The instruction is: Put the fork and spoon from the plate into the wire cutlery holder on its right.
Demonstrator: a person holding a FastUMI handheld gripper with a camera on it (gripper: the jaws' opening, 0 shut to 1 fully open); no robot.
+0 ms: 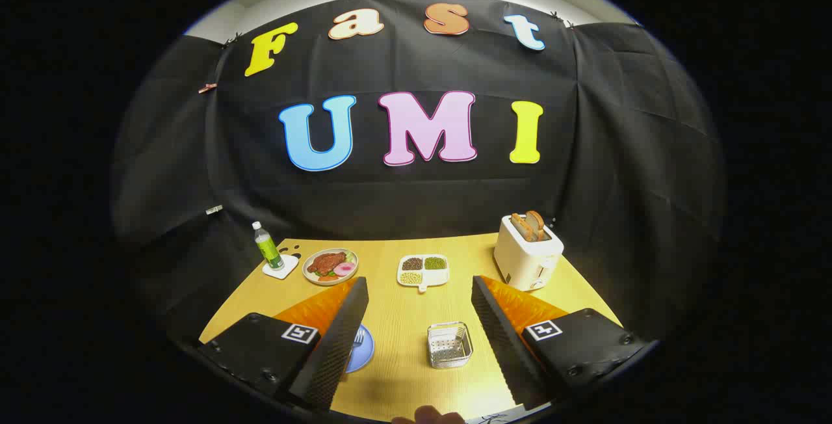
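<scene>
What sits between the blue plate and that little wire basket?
Nothing: in the gripper view, bare table separates the blue plate from the wire basket. The open gripper frames both.

Tongs [419,287] spread wide; wire holder [450,344] between fingers, plate [361,348] with fork [356,339] left of it.

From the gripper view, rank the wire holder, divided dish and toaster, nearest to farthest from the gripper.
The gripper has its jaws open, holding nothing.
1. Wire holder: between the jaws.
2. Divided dish: beyond them, mid-table.
3. Toaster: back right corner.
</scene>
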